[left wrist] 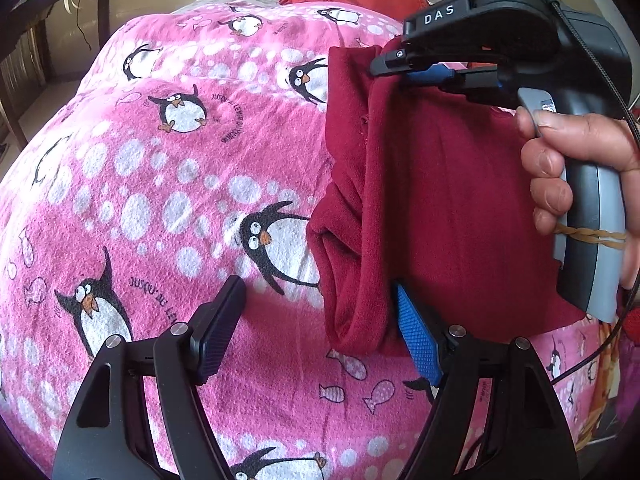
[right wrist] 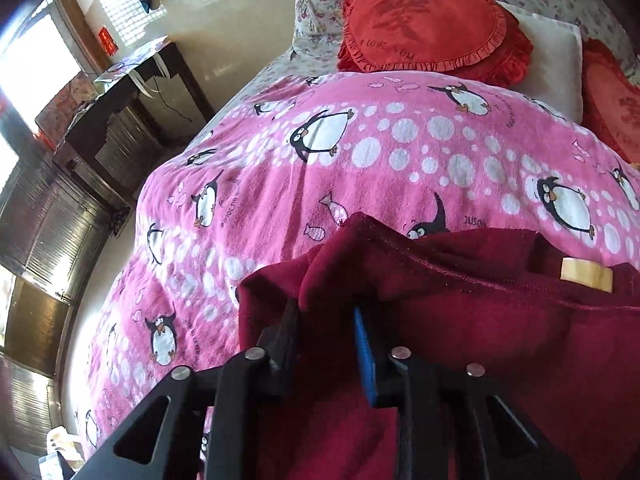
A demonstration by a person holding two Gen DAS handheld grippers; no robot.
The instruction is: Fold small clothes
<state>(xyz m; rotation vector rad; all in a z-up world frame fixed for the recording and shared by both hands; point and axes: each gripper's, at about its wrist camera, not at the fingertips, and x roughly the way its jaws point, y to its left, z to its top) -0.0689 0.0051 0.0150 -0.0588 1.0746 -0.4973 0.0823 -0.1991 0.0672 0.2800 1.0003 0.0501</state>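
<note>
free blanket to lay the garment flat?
Open pink blanket left of the maroon garment, up to the red cushion. Crowded on the right: garment, right gripper pinching it, left gripper open beside it.

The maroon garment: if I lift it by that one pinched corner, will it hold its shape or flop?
Likely flop: the maroon garment already sags in soft folds below the right gripper. It looks like thick fleece, so probably heavy for its size. It may drag on the fuzzy blanket. The left gripper is open, supporting nothing.
</note>
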